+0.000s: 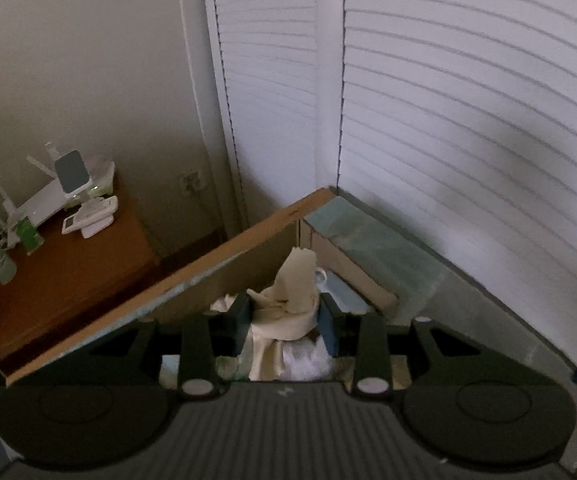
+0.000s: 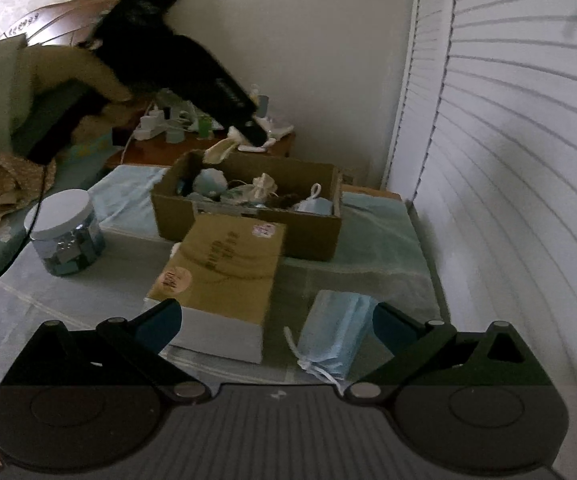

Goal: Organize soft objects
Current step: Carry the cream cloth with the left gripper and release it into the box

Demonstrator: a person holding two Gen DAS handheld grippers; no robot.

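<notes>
Cream cloth [image 1: 288,300], bunched and soft, clamped between pads of left gripper [image 1: 286,320], held above open cardboard box [image 2: 312,232] near its back-left corner; tail of cloth hanging below the pads toward stuff already inside. Seen from right wrist cam too: left gripper [image 2: 254,136] over box rim, cloth [image 2: 220,150] dangling at the far-left edge.

Risks, as judgement only:
- Hanging so close to the rim, could drape over box wall on release and slide outside, esp. if let go w/o moving further in.
- Loose tail could snag on the flap [image 1: 168,276] or drag lighter items out on withdrawal.
- Thin fabric may cling to a pad after opening, so not drop clean.

Right gripper [image 2: 274,326] spread wide, holding nothing, low over the front of the surface. Blue face masks [image 2: 336,332], a banded stack, lying just beside its right finger; likely next pick, though a stack that loose could fan apart under an off-centre pinch.

Surface: pale green cloth-covered table [image 2: 388,248]. Box at back, flat brown carton [image 2: 224,268] in front touching it, lidded jar [image 2: 66,236] toward left edge. Room dim; white slatted shutters [image 2: 508,160] along right side, beige wall behind, wooden side table [image 1: 68,264] w/ small electronics beyond the back-left corner.
</notes>
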